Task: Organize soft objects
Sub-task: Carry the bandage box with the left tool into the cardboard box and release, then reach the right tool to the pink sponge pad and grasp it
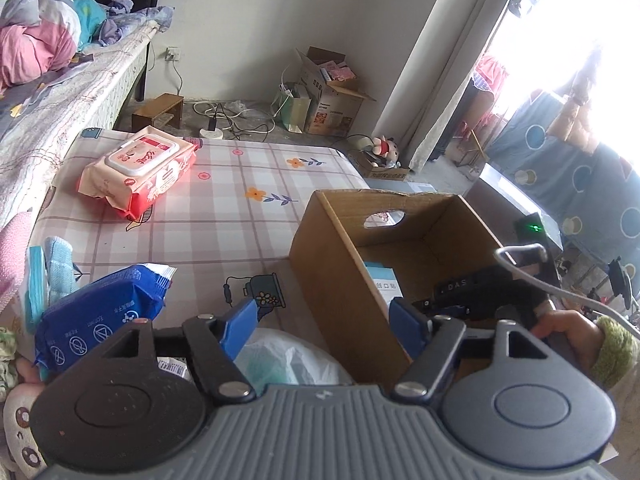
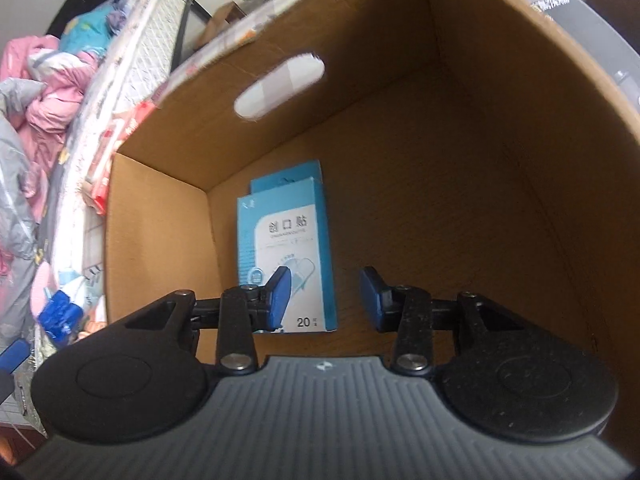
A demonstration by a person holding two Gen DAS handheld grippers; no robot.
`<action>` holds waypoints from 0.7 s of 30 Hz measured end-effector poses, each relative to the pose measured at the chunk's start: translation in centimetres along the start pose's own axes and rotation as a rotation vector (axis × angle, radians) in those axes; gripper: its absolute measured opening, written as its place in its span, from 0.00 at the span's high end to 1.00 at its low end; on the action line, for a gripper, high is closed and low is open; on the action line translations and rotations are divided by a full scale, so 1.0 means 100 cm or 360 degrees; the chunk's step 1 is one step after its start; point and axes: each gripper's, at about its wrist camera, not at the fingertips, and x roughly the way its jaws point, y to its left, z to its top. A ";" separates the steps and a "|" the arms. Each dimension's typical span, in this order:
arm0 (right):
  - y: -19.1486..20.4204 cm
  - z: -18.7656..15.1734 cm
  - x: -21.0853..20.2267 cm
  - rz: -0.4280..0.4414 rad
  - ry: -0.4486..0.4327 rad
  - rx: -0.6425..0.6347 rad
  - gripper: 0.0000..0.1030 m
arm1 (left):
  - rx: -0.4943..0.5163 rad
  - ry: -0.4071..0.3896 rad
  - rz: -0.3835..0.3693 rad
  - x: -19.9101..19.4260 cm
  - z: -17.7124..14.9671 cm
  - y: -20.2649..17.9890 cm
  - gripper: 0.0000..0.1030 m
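A brown cardboard box (image 1: 332,276) stands on the checked tablecloth (image 1: 224,216). My right gripper (image 2: 326,296) is open and empty inside the box (image 2: 460,128), just above a blue plaster box (image 2: 292,240) lying on its floor. That box also shows in the left wrist view (image 1: 382,280), as does the right gripper's body (image 1: 472,284). My left gripper (image 1: 324,324) is open and empty above a white plastic bag (image 1: 288,360), next to the box's left wall. A blue wipes pack (image 1: 104,312) lies at its left. A pink wipes pack (image 1: 140,168) lies far left on the table.
Blue cloths (image 1: 48,276) and soft toys (image 1: 20,408) lie at the table's left edge. A bed with pink bedding (image 1: 36,52) stands behind. Cardboard boxes (image 1: 332,96), cables and a power strip (image 1: 212,130) sit on the floor by the wall.
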 end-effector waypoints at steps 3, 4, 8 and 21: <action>0.013 0.000 0.019 -0.0042 0.0012 -0.0062 0.61 | 0.0018 0.0002 0.0014 0.000 -0.007 0.003 0.27; 0.020 0.001 0.022 -0.0042 -0.0001 -0.0095 0.62 | 0.0027 0.0010 0.0017 0.001 -0.009 0.003 0.27; 0.041 0.008 0.029 -0.0062 -0.0076 -0.0174 0.66 | 0.0021 0.0048 0.0021 0.006 -0.017 0.008 0.27; 0.084 0.028 0.053 0.0058 -0.0161 -0.0174 0.67 | 0.0011 0.0066 0.0087 0.001 -0.030 0.015 0.27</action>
